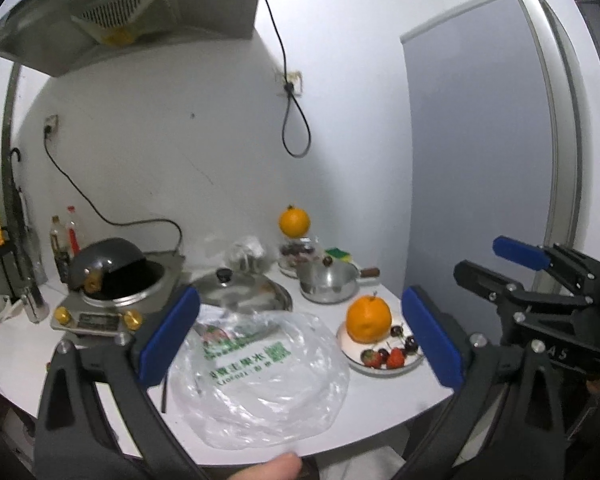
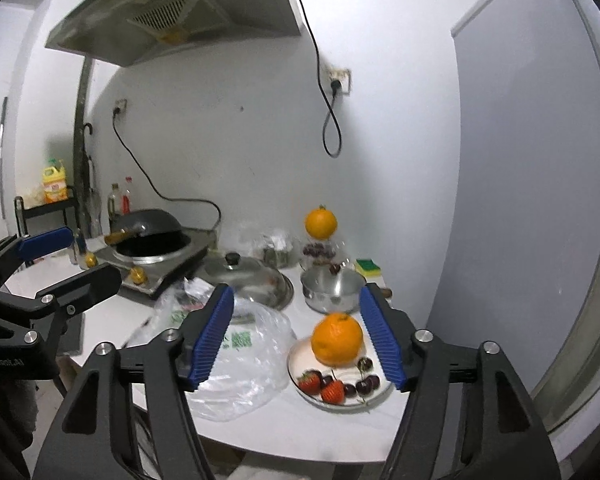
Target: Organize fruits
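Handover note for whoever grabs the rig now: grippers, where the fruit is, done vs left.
Left gripper: open, empty, held above the counter's front edge.
Right gripper: open, empty, lined up toward the plate.
Plate: front right of the counter, holding an orange, two strawberries and several cherries.
Second orange: sits on a glass container of dark fruit at the back wall, behind the steel pot.
Plastic bag: lies flat and looks empty, left of the plate.
Done: apparently the plate is loaded.
Left: probably the back orange and the dark fruit; the bag is loose.
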{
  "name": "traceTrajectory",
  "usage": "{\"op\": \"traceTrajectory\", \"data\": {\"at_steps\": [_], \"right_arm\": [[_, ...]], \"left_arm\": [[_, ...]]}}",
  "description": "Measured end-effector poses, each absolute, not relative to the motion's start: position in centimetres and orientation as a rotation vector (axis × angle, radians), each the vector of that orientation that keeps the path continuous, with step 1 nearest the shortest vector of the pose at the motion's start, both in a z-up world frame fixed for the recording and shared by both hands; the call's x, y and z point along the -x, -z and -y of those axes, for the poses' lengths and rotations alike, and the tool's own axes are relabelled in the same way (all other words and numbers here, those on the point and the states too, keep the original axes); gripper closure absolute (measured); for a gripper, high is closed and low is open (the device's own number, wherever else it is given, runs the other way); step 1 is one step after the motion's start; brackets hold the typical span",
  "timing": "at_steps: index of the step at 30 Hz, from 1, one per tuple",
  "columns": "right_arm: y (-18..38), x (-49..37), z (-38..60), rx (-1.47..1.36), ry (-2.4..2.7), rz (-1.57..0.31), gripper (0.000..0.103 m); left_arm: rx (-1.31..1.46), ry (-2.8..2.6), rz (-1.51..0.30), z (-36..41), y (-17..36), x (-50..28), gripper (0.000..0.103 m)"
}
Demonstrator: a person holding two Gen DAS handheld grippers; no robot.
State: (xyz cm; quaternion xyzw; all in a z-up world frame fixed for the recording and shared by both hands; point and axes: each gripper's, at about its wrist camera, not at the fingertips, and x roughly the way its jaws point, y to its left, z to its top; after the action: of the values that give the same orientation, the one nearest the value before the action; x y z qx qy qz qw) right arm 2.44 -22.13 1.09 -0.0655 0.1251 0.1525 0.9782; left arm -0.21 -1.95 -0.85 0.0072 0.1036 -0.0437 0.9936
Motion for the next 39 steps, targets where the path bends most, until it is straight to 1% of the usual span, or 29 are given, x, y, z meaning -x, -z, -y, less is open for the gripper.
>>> {"op": "traceTrajectory", "data": {"at_steps": [12, 39], "right_arm": [[-3.9, -0.2, 20.9, 0.144, -0.311, -0.174, 0.033], [-3.2, -0.2, 20.8, 0.16, -0.3, -0.188, 0.032]], "left_arm": [[-0.003, 0.038, -0.126, -0.1, -1.4, 3.3, 0.001], [-0.017, 0.049, -0.135, 0.4, -0.7, 2.7, 0.001]]}}
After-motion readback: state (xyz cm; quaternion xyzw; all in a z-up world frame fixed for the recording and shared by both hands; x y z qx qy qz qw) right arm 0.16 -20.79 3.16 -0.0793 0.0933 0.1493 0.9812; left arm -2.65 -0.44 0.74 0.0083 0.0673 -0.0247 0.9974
